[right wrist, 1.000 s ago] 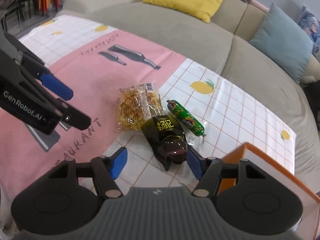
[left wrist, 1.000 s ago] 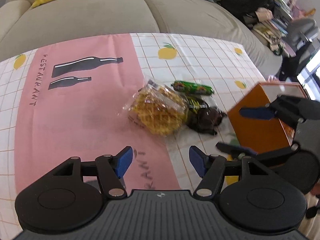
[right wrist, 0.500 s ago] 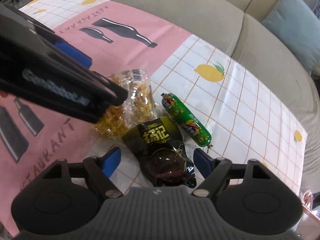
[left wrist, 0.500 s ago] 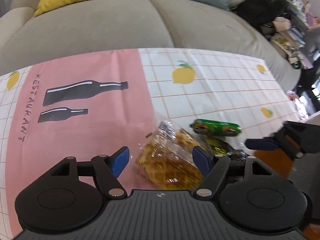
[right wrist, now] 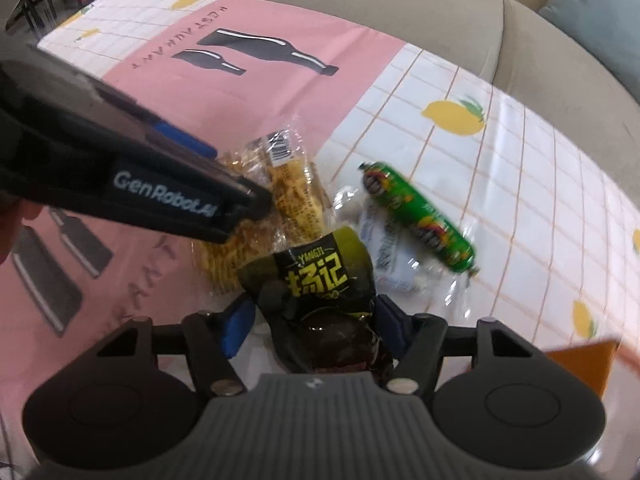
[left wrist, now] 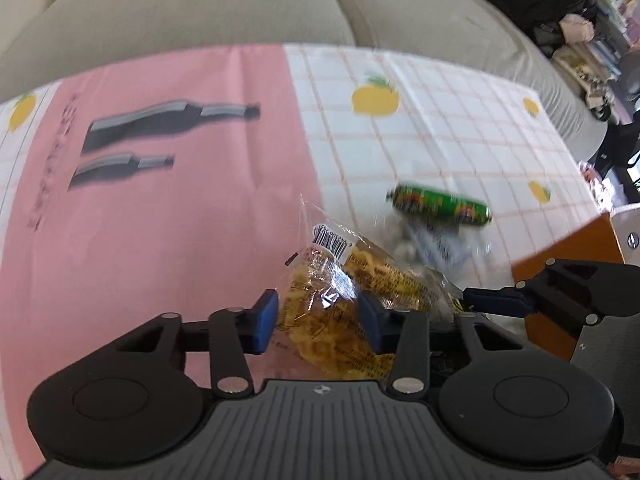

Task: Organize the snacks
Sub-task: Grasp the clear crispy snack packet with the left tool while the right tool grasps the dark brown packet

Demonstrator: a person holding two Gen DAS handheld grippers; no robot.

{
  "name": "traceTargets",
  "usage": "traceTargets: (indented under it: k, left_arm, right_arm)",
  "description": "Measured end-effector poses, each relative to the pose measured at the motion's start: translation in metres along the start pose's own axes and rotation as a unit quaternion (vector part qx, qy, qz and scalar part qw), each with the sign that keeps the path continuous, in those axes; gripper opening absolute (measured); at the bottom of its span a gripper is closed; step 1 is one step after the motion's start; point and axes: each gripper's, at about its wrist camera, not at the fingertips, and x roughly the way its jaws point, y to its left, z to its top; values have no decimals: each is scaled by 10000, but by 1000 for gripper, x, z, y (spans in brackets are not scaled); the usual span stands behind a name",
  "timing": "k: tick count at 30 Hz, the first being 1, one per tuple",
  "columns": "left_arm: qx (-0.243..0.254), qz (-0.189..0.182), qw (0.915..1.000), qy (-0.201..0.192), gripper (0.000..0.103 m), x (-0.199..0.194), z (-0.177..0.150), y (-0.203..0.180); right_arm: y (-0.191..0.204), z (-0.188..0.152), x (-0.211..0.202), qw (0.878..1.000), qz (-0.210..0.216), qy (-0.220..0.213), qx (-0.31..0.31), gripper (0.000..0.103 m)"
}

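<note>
Both grippers have dropped from above the pile onto it. Left gripper (left wrist: 318,320) is closing, its pads now pressing the yellow cracker bag (left wrist: 332,320) on the tablecloth (left wrist: 160,240). Right gripper (right wrist: 314,326) is closing around the dark snack pouch (right wrist: 320,292). The green sausage (right wrist: 420,220) lies beside it, and the orange box (left wrist: 560,280) is now nearer.

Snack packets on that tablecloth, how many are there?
4. A yellow waffle bag sits between the left gripper's fingers, a dark packet between the right gripper's, a clear white packet beside it, then a green sausage. Others may hide underneath.
</note>
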Motion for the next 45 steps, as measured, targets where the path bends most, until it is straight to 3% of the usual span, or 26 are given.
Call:
traceTargets:
  k: [4,7,13,16,21,25,27,29,36,42,45]
  left_arm:
    - [-186,117,9996,167,31,-13,-25,5]
    - [-551,61,9983,206,28,-24,-47,12]
    - [-1237,-49,9918,313,26,-46,-91,16]
    - [-1491,-208,9876,449,26,-53,-111,14]
    - [-1463,-587,9859,570,26,-61,-134,5]
    - [-1193,-807,9880,554,26,-67,-139,1]
    - [-1003,-705,9915,444,33,-75,-138,0]
    - [-813,-636,9943,263,53,-84,-137,-1]
    - [73,-463,9985,-270,77,-96,-129,-8]
    - [1020,-334,9935,-378,87,-90,-126,-16]
    - [1642,-451,9851,-238,88,-81,-123,-23]
  right_arm:
    - [9,-16,-8,9994,241,9,253,59]
    - [16,-32,-15,9985,287,-36,463,58]
    - [23,-60,-24,9904,284,-207,1338,57]
    - [33,-71,-30,9894,184,-337,1401,57]
    - [44,-80,-37,9903,-14,-529,1284,57]
    - [44,-83,-43,9907,77,-605,1214,57]
    - [45,-84,-45,9915,55,-608,1145,57]
    - [48,-85,-48,9927,-15,-593,1048,57]
    - [54,-97,-55,9962,-57,-470,725,60]
    - [51,-104,-52,9958,32,-462,795,65]
    - [54,-110,-55,9964,7,-493,695,74]
